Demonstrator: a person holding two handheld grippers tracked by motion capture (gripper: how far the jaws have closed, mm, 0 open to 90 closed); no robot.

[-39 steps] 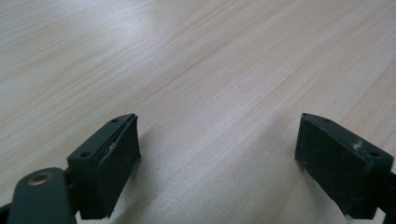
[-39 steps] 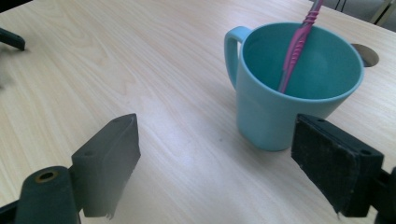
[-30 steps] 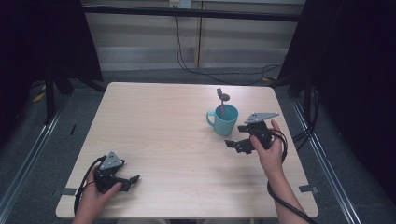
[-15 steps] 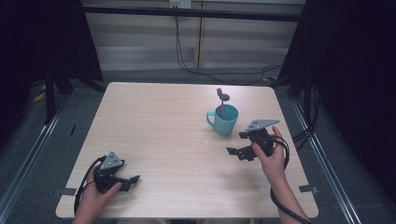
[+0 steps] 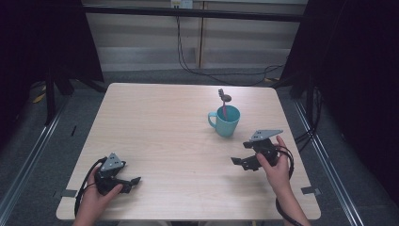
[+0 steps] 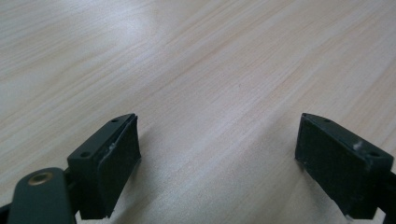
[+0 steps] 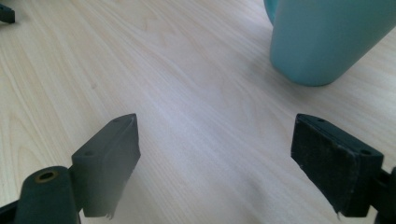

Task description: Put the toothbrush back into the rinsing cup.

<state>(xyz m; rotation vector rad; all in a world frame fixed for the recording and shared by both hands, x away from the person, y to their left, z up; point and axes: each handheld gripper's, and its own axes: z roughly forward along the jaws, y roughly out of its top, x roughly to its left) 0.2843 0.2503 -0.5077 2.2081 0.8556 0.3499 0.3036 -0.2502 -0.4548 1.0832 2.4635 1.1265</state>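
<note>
A teal mug (image 5: 225, 121) stands upright on the pale wooden surface (image 5: 160, 122), right of centre and toward the far side. Its handle points to the left in the high view. A thin pink-stemmed stick with a dark, rounded top (image 5: 223, 101) stands in the mug and leans slightly toward the far edge; what it is cannot be told.

The right gripper (image 5: 244, 161) is held in the person's right hand (image 5: 277, 165), just off the near right side of the mug and apart from it. Its jaws stand wide open with nothing between them, pointing leftward across the surface. In the right gripper view the gripper (image 7: 215, 163) looks over bare wood, and the lower wall of the mug (image 7: 327, 37) rises at the upper right, beyond the right-hand jaw and clear of it. A small dark piece of the other gripper shows at the far upper left corner of that view.

The left gripper (image 5: 131, 181) lies low at the near left corner of the surface, held in the left hand (image 5: 101, 190), well apart from the mug. Its jaws are also spread wide and empty; in the left gripper view the gripper (image 6: 217, 163) has only wood grain ahead of it and faint shadows under each jaw.

A grey three-cornered plate tops each gripper, and a black cable loops from each beside the wrist. Beyond the surface, dark cables trail over the grey floor (image 5: 226, 75).
</note>
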